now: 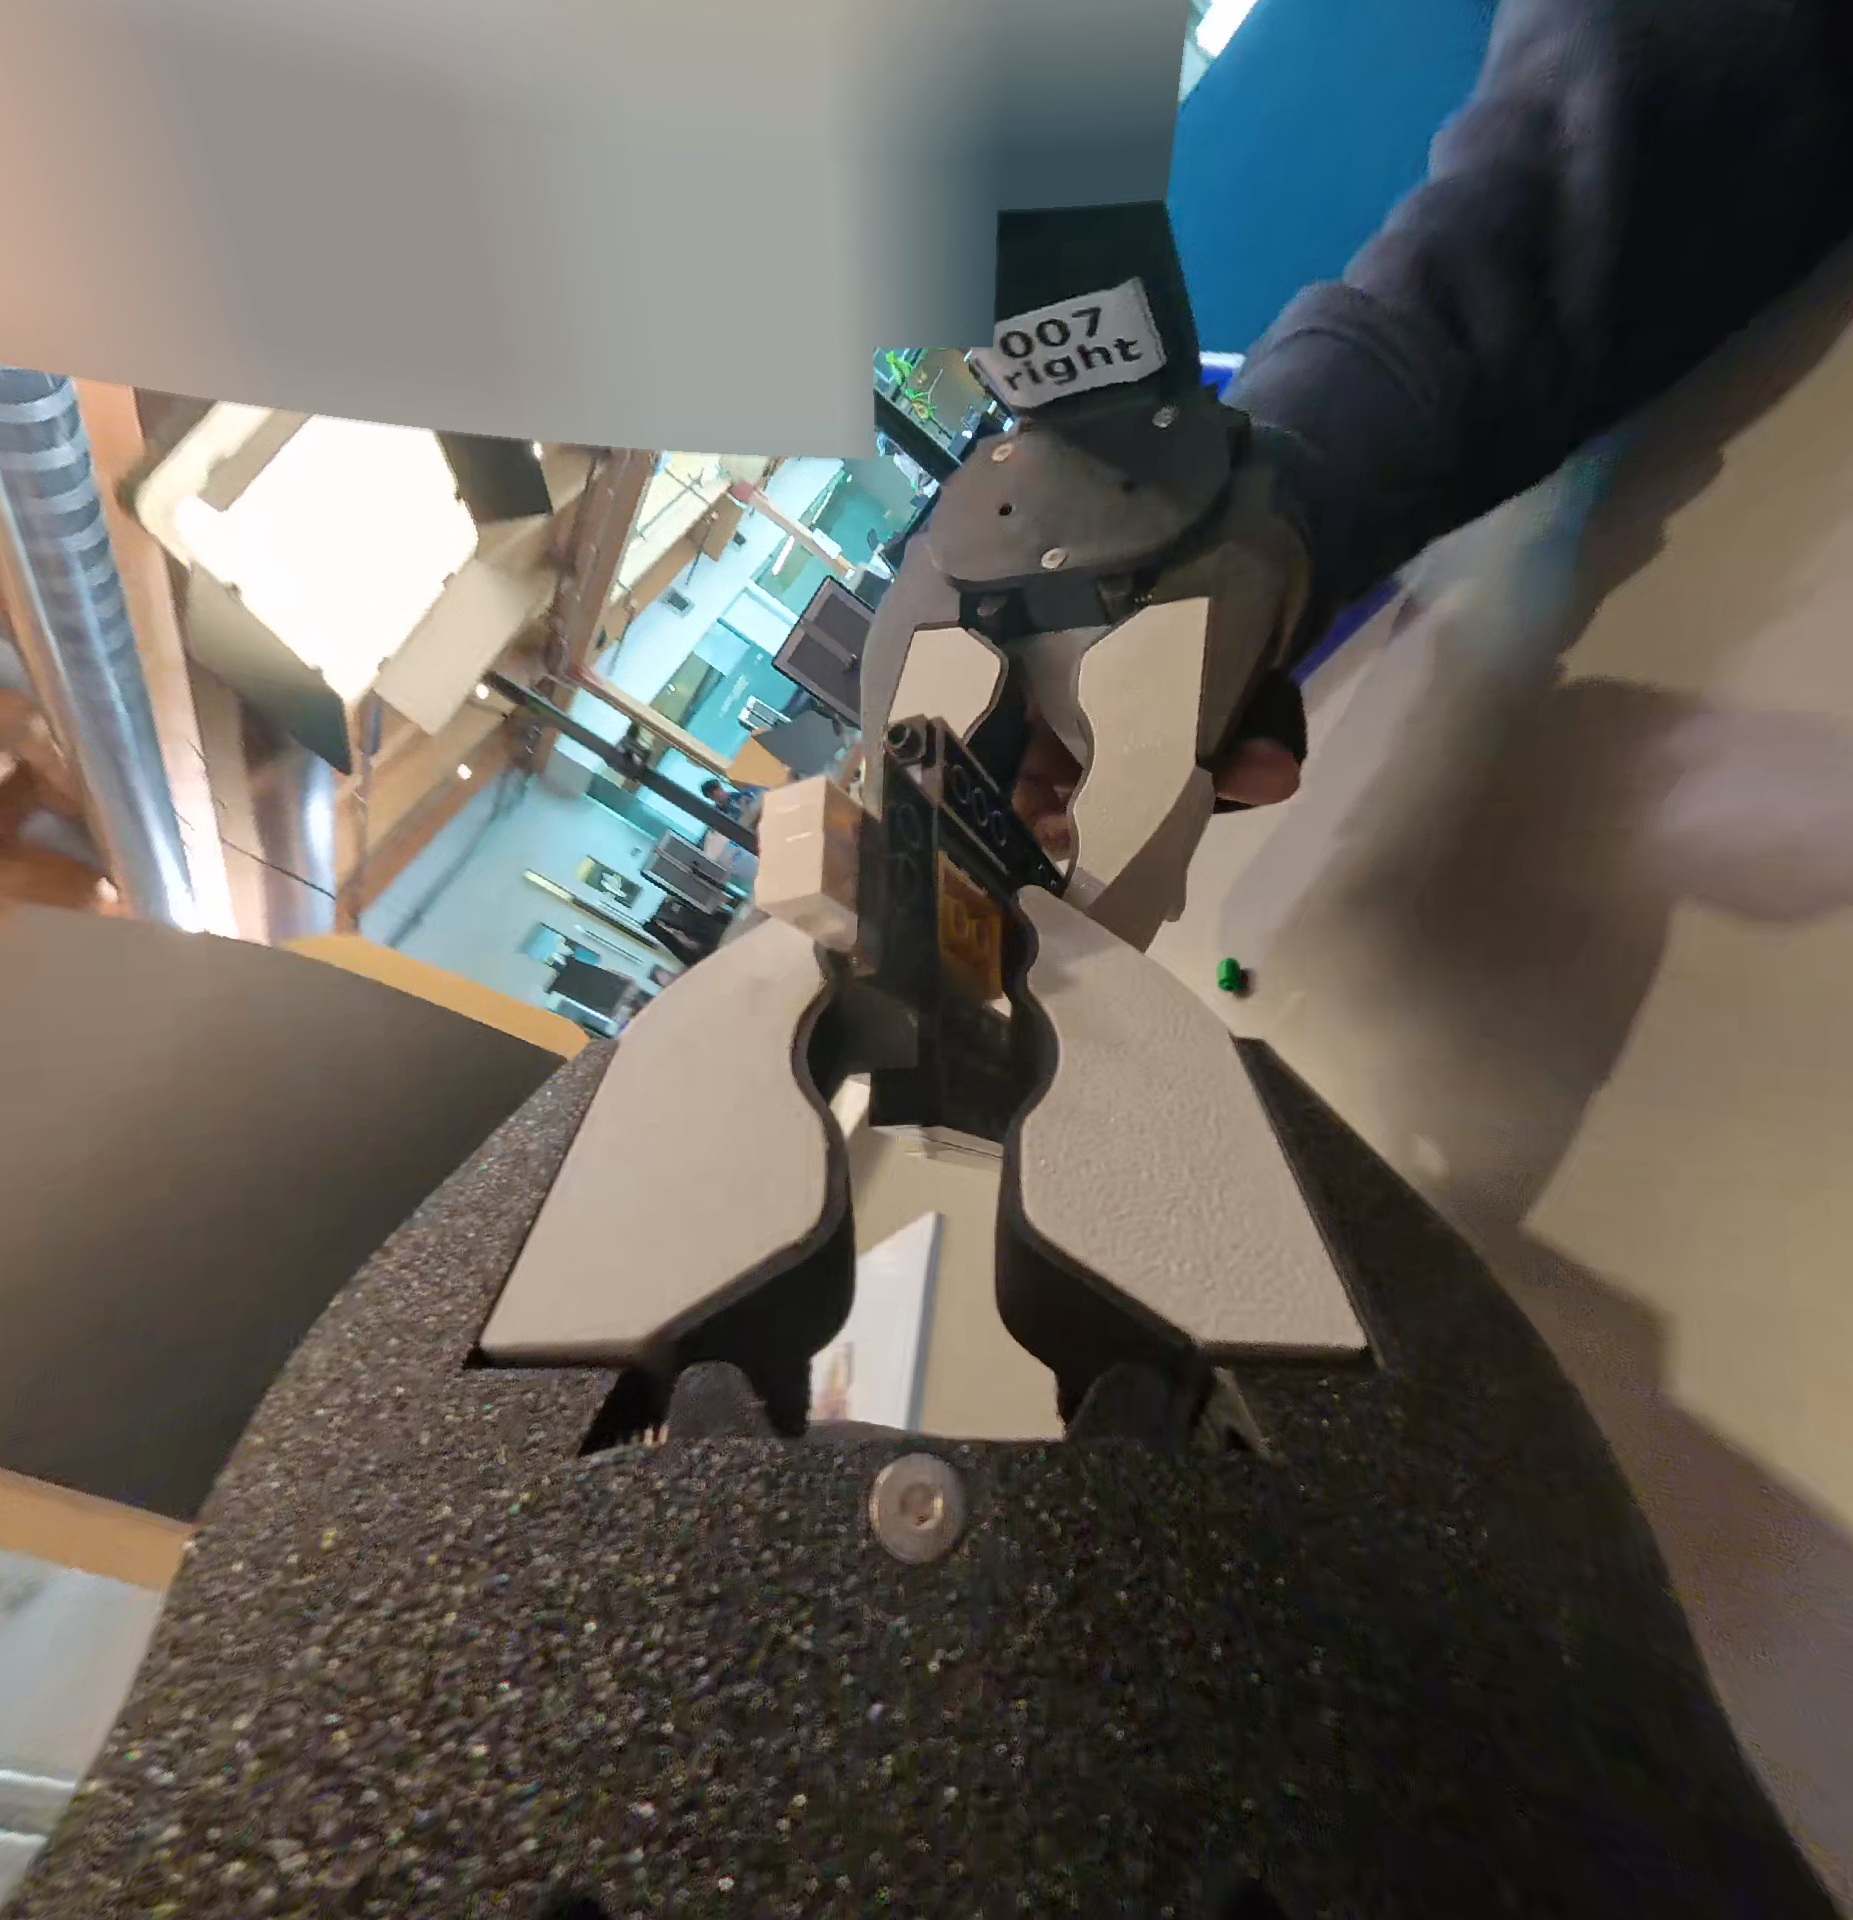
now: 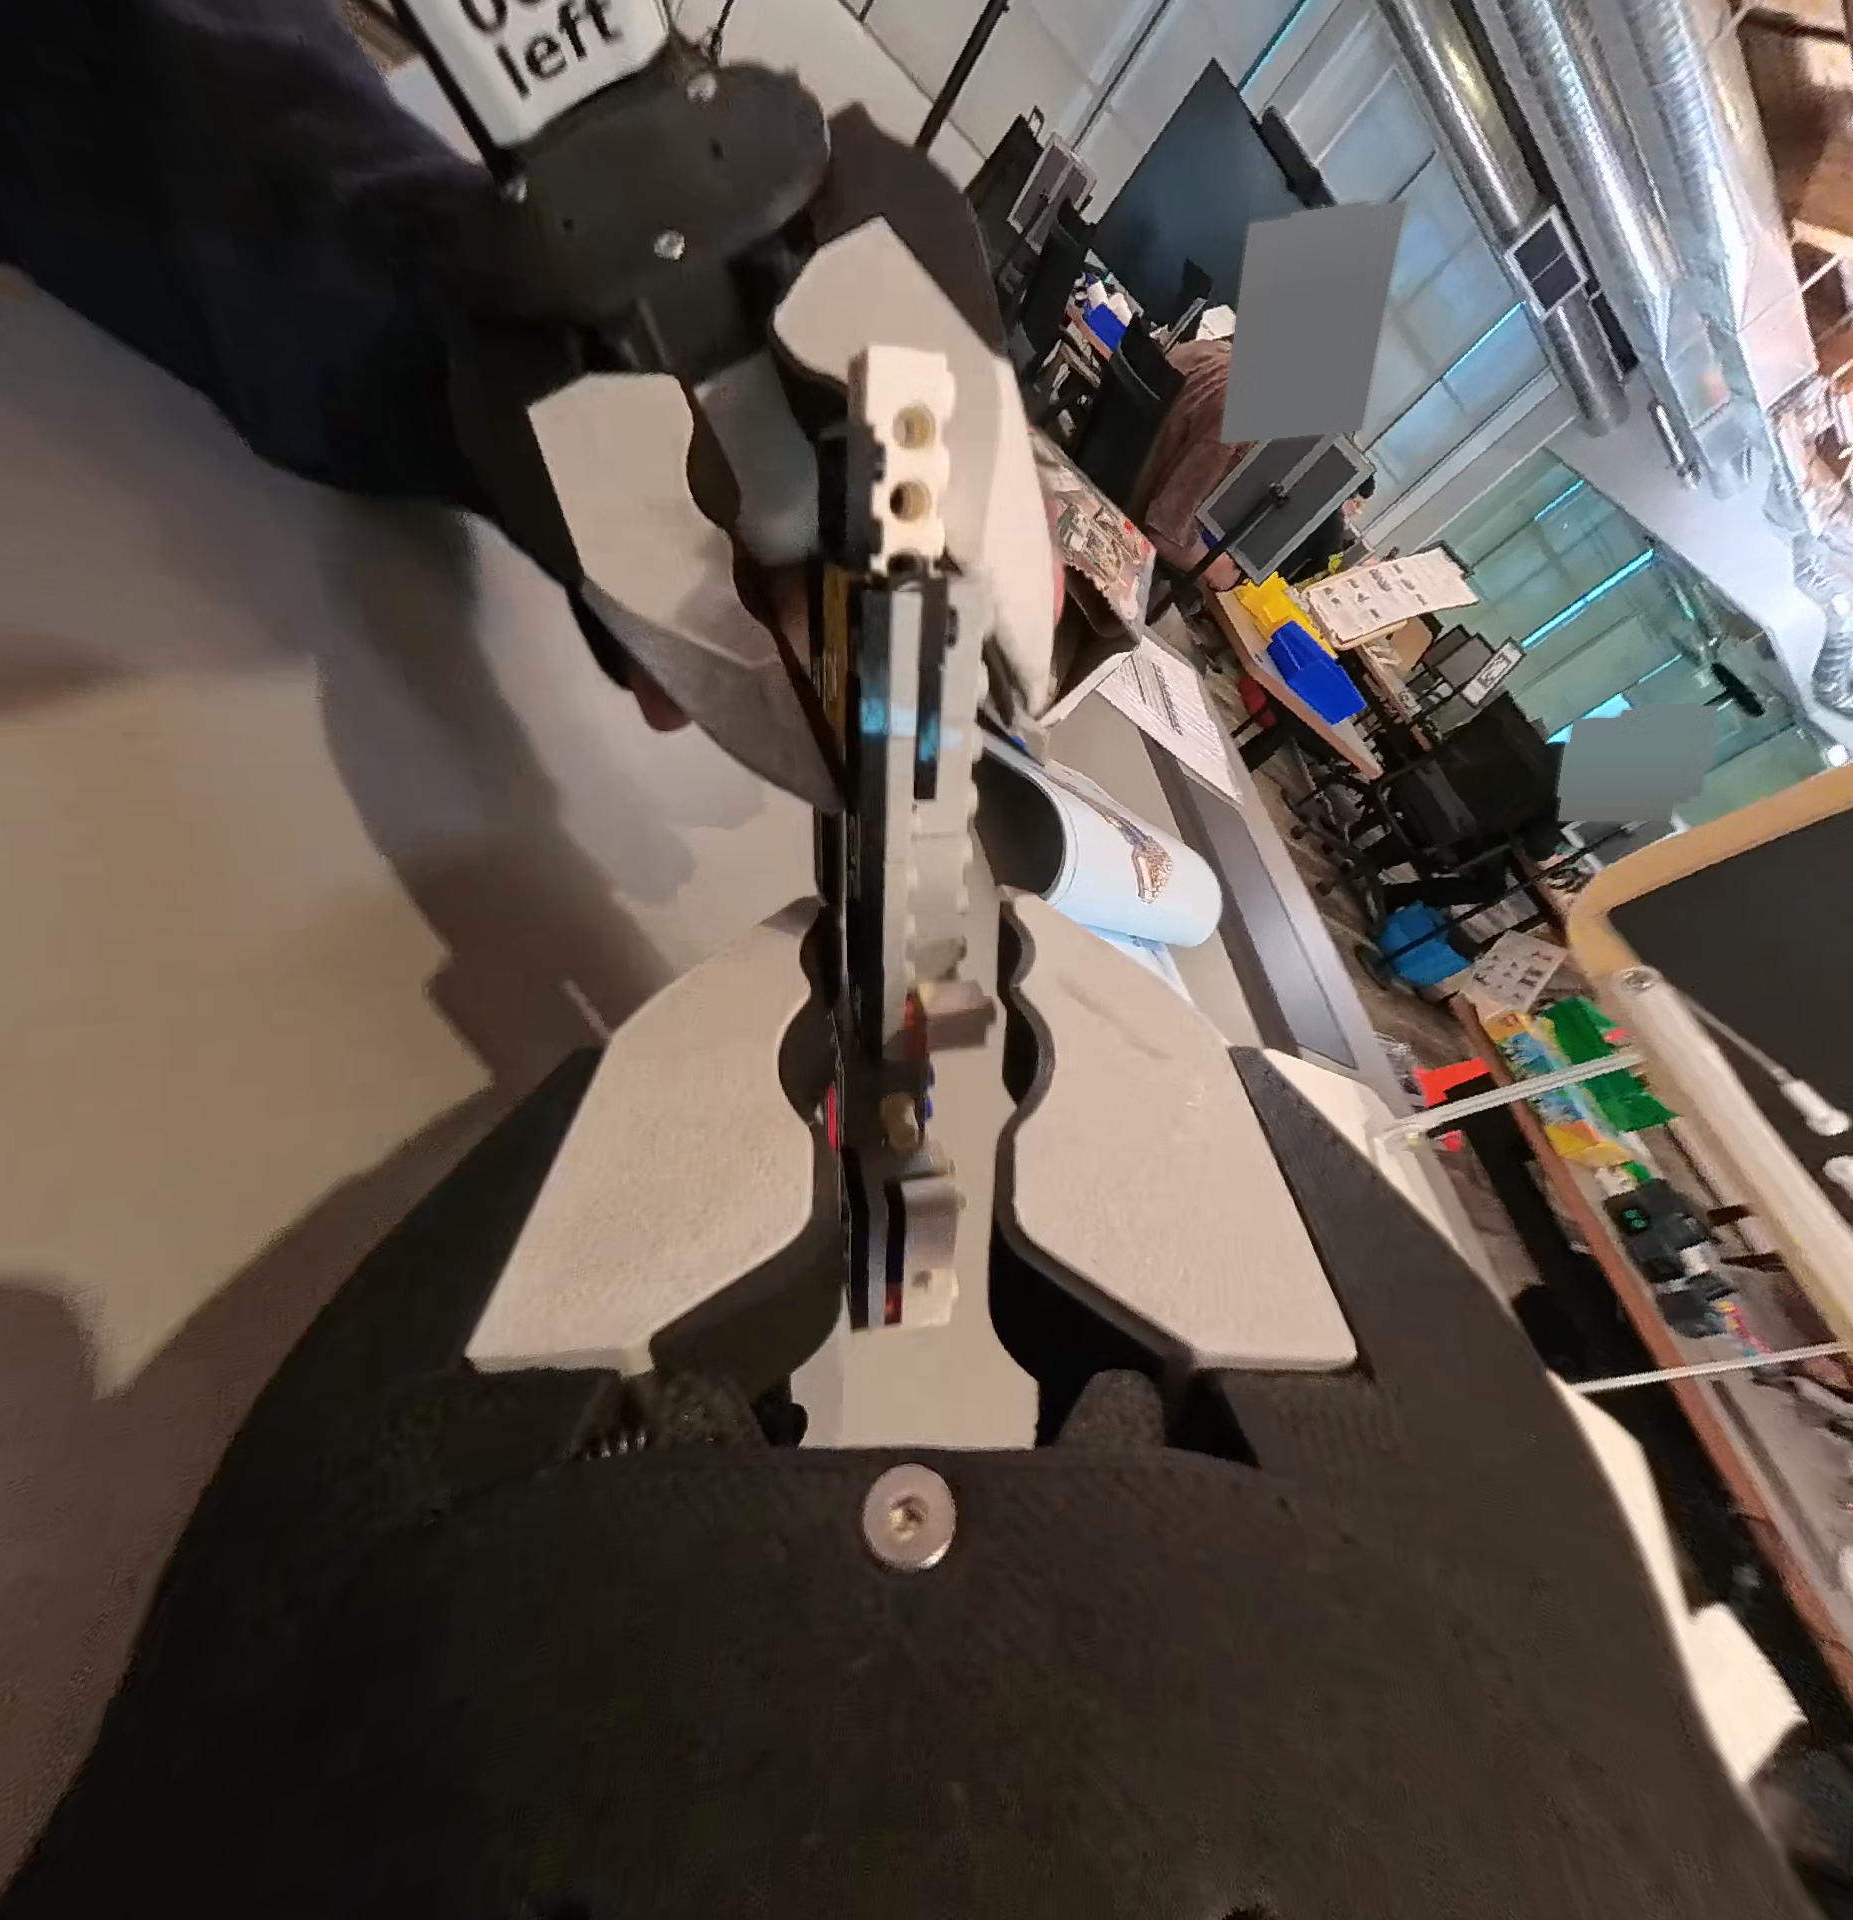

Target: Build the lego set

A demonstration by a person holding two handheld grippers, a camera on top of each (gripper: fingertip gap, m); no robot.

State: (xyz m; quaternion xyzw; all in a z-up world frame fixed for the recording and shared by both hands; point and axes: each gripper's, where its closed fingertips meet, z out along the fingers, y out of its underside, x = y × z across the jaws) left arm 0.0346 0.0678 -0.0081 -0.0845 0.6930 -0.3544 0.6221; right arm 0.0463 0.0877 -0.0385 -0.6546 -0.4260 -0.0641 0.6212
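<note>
Both grippers are meeting on one thing, held up clear of the pale tabletop (image 1: 1680, 1039): a long, flat assembly of black, white and tan plastic building bricks (image 1: 937, 935). Its long axis is running straight from one tool to the other, so each camera is looking along its length.

The left gripper (image 1: 927, 940) is closing its pale fingers (image 1: 1109, 997) on the near end in its own view, the pads sitting against the black plate and the tan piece. The right gripper (image 2: 911, 966) is clamping the opposite end edge-on, pads pressing both flat faces of the stack. Each tool is facing the other across the piece, neither nearer.

A small green stud (image 1: 1231, 975) is lying on the table just beyond, and a white printed cup (image 2: 1119, 862) is lying on its side behind the bricks.
</note>
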